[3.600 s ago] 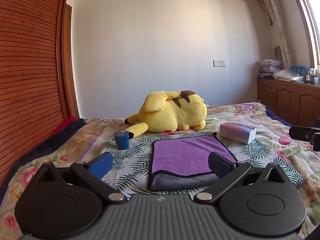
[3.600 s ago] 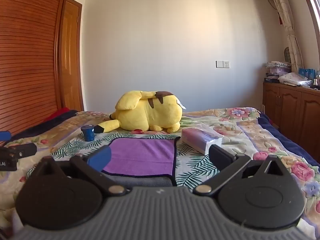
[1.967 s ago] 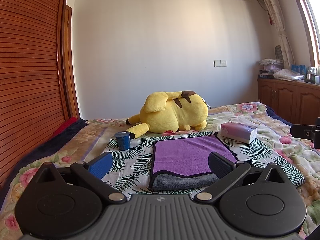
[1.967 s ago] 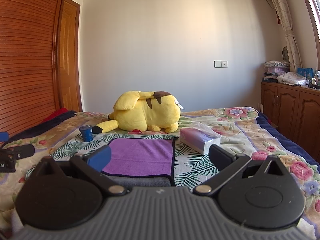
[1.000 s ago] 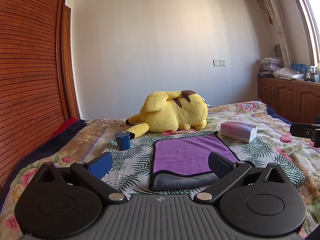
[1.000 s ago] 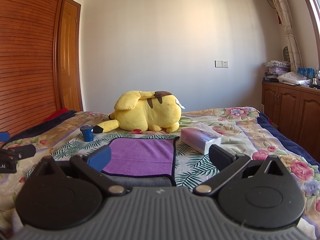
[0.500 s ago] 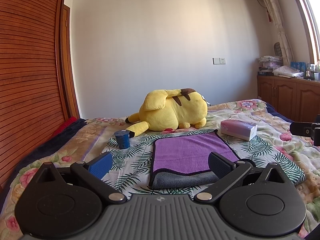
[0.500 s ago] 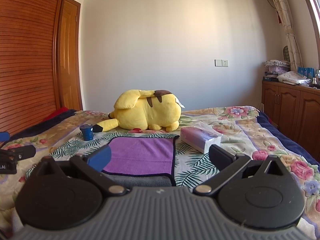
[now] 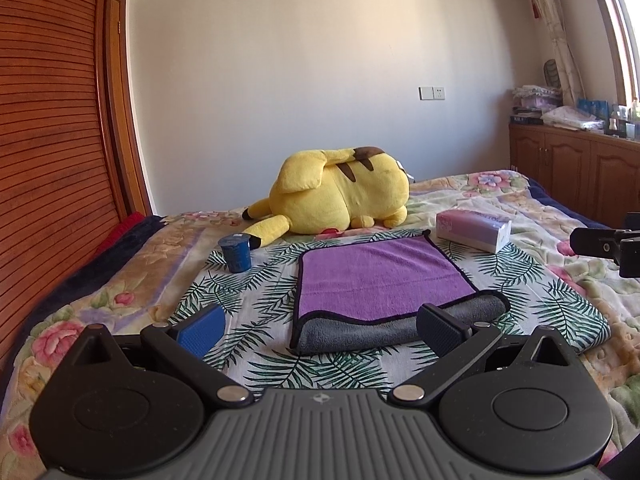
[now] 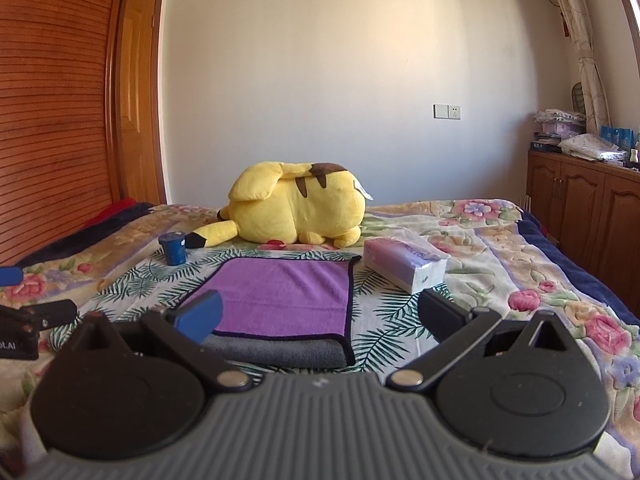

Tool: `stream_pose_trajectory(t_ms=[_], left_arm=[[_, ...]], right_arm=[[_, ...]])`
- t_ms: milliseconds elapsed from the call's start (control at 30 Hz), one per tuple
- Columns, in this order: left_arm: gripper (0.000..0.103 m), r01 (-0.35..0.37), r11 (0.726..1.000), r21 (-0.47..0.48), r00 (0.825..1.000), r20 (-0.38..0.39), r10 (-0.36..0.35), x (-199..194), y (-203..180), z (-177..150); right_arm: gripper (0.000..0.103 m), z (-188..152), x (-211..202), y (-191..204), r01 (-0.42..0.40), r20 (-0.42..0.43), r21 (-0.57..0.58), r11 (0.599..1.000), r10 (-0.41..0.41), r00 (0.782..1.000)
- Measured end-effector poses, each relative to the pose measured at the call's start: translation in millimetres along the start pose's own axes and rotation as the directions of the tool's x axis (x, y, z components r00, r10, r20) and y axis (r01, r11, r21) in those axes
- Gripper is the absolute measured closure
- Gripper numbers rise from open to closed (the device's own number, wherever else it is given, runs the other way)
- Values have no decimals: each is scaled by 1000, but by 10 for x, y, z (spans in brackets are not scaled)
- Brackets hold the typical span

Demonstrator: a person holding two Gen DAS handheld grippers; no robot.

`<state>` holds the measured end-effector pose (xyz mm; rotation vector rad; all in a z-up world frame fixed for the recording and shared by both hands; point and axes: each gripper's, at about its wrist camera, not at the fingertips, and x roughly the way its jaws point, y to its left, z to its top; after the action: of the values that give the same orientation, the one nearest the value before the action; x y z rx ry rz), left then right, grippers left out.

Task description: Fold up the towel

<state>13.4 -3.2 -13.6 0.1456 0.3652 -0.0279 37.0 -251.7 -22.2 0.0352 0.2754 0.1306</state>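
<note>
A purple towel with a grey underside (image 9: 380,276) lies folded flat on the leaf-patterned cloth on the bed; it also shows in the right wrist view (image 10: 286,300). The grey fold faces me at the near edge. My left gripper (image 9: 320,330) is open and empty, hovering just short of the towel's near edge. My right gripper (image 10: 318,316) is open and empty, in front of the towel's near right corner. Each gripper shows at the edge of the other's view.
A yellow plush toy (image 9: 340,196) lies behind the towel. A blue cup (image 9: 236,254) stands to the towel's left. A tissue pack (image 9: 474,230) lies to its right. A wooden wardrobe is on the left, wooden cabinets (image 10: 592,208) on the right.
Both grippers stay open and empty. The views have tilted slightly downward, so the towel sits a little higher in frame. The towel has not moved.
</note>
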Motion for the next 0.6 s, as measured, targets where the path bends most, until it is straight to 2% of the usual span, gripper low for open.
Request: stream_pose_trajectory(t_ms=[467, 600], left_arm=[[16, 16, 1000, 25, 998, -55, -15, 258, -13, 77], [16, 34, 999, 26, 997, -67, -32, 330, -9, 98]], right_arm=[[1, 29, 237, 4, -15, -45, -11, 1000, 14, 999], [12, 33, 328, -8, -25, -67, -8, 1000, 24, 997]])
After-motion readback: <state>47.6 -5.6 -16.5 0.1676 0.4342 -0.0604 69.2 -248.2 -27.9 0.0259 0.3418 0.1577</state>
